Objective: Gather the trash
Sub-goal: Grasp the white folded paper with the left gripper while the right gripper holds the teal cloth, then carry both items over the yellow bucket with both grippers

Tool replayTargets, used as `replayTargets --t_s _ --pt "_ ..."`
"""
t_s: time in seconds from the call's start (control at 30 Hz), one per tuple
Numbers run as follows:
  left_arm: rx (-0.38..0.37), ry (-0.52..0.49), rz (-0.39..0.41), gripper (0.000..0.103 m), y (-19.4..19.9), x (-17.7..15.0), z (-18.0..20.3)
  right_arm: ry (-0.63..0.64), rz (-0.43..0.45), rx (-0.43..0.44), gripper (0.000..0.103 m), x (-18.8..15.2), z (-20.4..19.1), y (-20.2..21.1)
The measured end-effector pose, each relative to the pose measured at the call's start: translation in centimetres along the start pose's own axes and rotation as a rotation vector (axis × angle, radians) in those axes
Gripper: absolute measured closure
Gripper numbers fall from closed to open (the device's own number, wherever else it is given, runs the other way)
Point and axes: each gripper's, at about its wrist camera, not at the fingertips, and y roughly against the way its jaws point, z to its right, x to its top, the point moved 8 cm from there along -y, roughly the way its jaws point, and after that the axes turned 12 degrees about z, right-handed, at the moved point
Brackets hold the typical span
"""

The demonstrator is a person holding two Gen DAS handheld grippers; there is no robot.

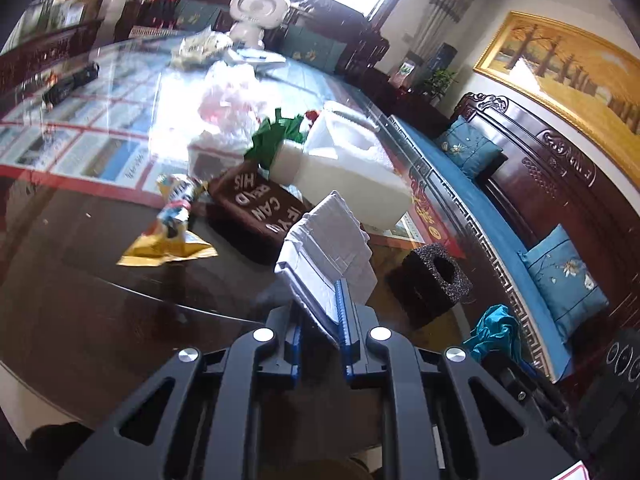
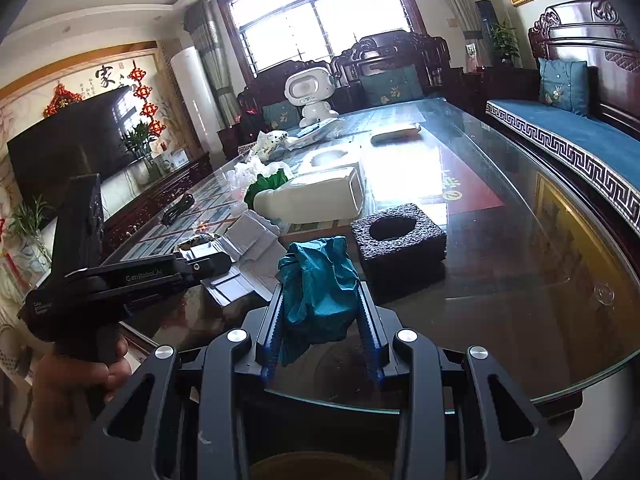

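My left gripper (image 1: 320, 322) is shut on a flattened white paper package (image 1: 328, 248) that sticks up and forward over the glass table (image 1: 100, 280). In the right wrist view the same gripper (image 2: 216, 266) reaches in from the left, held by a hand (image 2: 80, 372), with the package (image 2: 248, 248) at its tip. My right gripper (image 2: 320, 288) is shut on a crumpled teal bag (image 2: 320, 288), which also shows low on the right in the left wrist view (image 1: 492, 332). Loose on the table lie a yellow snack wrapper (image 1: 172, 224), a green bag (image 1: 276, 136) and a clear plastic bag (image 1: 228, 108).
A black foam block with a round hole (image 2: 400, 236) sits just past the teal bag. A white plastic jug (image 2: 312, 200) lies on its side, beside a brown lettered box (image 1: 256, 208). A white robot toy (image 2: 308, 96) stands at the far end. A blue-cushioned bench (image 2: 580, 136) runs along the right.
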Motion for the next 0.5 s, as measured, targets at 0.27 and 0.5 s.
replayTargets --t_s 0.27,0.5 --pt "0.009 -0.06 0.066 0.095 3.6 0.3 -0.5 0.024 0.012 0.007 0.069 0.2 -1.7 1.4" --pt "0.008 -0.103 0.104 0.097 6.2 0.8 -0.6 0.032 0.029 0.011 0.069 0.4 -3.2 3.0"
